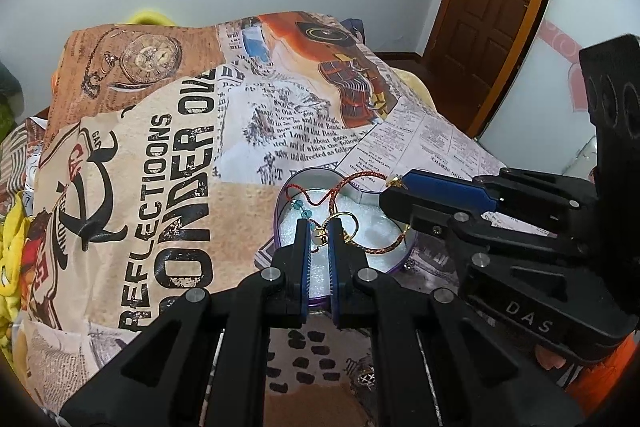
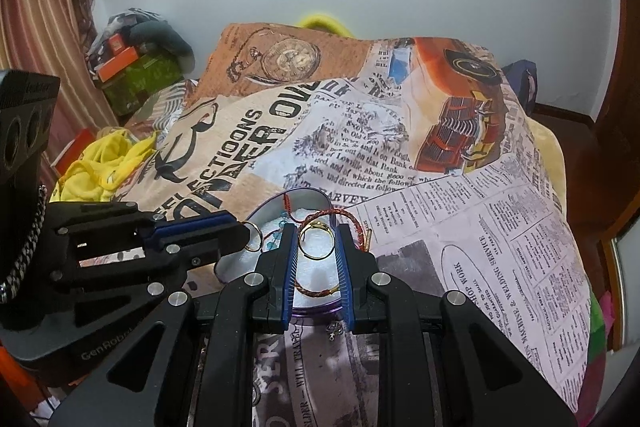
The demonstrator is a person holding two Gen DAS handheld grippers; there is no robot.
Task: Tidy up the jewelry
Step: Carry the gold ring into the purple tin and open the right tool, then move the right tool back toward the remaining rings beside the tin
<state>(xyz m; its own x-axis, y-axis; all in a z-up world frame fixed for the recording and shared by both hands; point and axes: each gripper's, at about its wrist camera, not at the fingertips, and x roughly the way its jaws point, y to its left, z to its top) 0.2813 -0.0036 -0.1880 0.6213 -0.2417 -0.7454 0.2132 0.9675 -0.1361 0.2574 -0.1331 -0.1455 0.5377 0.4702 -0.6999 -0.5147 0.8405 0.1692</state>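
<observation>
Between the narrowly set jaws of the left gripper (image 1: 319,227) a small gold ring (image 1: 319,235) is pinched, seen from the right wrist as a hoop (image 2: 253,235) at the tips of its blue pads. A larger gold ring (image 2: 316,239) is clamped across its width between the pads of the right gripper (image 2: 316,229), the jaws being kept apart only by the ring itself. Both rings are held just above the white lining of a heart-shaped tin (image 1: 402,259) with a purple rim. Inside the tin a braided red-and-gold cord bracelet (image 1: 380,250) is looped, part of it draped over the far rim, and a few teal beads (image 1: 301,207) on a red thread are lying toward the tin's far left lobe. The tin is set on a cloth printed with newspaper text and a vintage car (image 1: 168,163). Beyond the tin, past the cloth's left edge, crumpled yellow fabric (image 2: 100,167) is seen.
</observation>
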